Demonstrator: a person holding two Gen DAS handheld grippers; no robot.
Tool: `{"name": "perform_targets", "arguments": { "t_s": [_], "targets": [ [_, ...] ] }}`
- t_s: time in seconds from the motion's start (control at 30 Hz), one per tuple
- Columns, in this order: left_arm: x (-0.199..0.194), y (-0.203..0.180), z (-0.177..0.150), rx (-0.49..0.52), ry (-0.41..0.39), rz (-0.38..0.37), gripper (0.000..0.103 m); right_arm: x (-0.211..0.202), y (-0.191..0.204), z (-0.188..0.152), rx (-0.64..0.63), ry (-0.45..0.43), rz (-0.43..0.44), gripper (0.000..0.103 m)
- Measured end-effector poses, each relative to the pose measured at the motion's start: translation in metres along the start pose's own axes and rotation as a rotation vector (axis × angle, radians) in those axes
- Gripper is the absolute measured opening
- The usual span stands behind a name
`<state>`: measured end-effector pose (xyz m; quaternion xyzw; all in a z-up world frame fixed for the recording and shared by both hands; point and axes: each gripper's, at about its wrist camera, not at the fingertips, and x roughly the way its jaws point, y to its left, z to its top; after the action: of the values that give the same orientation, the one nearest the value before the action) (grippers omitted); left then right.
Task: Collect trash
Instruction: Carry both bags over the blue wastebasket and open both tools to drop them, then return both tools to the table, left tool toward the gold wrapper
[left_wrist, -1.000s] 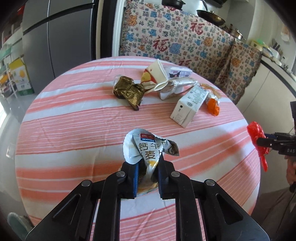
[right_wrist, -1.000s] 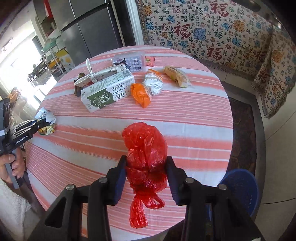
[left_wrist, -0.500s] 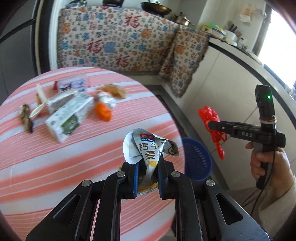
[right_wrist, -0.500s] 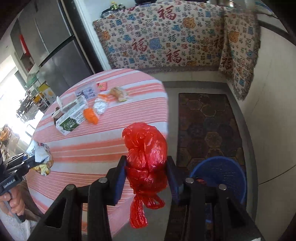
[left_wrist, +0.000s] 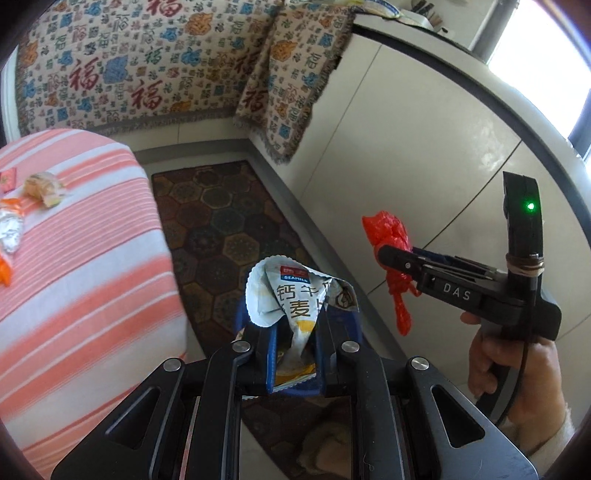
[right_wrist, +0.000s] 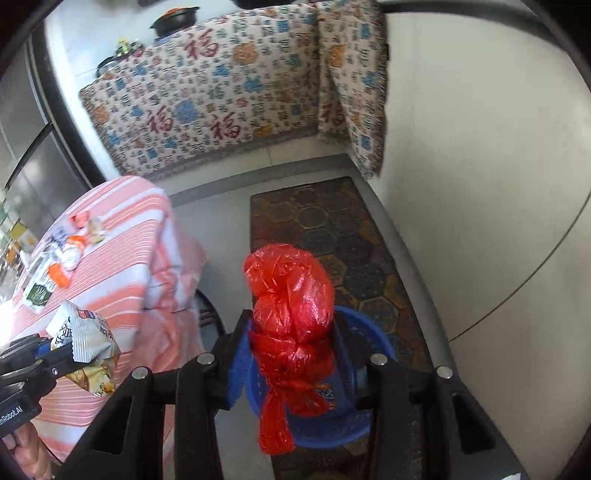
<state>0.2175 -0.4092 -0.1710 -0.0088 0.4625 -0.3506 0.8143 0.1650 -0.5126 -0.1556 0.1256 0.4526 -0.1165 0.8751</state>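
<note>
Basket (right_wrist: 373, 334) mostly hidden behind red bag (right_wrist: 291, 314) in right tongs (right_wrist: 291, 332).

Two grippers hung off the table's edge, above the floor basket.

The right gripper (right_wrist: 293, 334) held a knotted bag (right_wrist: 291, 314) over the basket (right_wrist: 354, 428), which stood on the mat (right_wrist: 332, 236) right of the table (right_wrist: 122, 273). The left gripper (left_wrist: 295, 341), left of it, clasped a wrapper (left_wrist: 299, 299). A carton (right_wrist: 38, 290) and scraps lay behind on the table.
</note>
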Motion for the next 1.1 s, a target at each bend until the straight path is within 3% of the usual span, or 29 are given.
{"name": "perform_targets", "arguments": {
  "t_s": [0.33,0.73,0.8,0.83,0.87,0.93,1.1],
  "targets": [
    [0.074,-0.015,0.001,0.014,0.08,-0.018,0.015,0.034,-0.042,0.003,0.058,0.077,0.008,0.042],
    [0.118,-0.033,-0.007,0.064,0.133,-0.015,0.019,0.046,-0.068,0.0,0.12,0.103,-0.001,0.046],
    [0.123,-0.035,-0.008,0.075,0.138,-0.011,0.024,0.048,-0.069,-0.001,0.125,0.105,-0.001,0.048],
    [0.126,-0.037,-0.009,0.079,0.142,-0.02,0.035,0.049,-0.07,-0.001,0.127,0.109,-0.002,0.051],
    [0.127,-0.038,-0.009,0.08,0.144,-0.023,0.053,0.049,-0.07,0.0,0.129,0.11,-0.006,0.054],
    [0.13,-0.038,-0.008,0.079,0.123,-0.014,0.071,0.05,-0.071,0.001,0.134,0.11,-0.009,0.059],
    [0.122,-0.037,-0.005,0.072,0.104,-0.019,0.074,0.046,-0.077,0.001,0.149,0.101,-0.015,0.059]
  ]
}}
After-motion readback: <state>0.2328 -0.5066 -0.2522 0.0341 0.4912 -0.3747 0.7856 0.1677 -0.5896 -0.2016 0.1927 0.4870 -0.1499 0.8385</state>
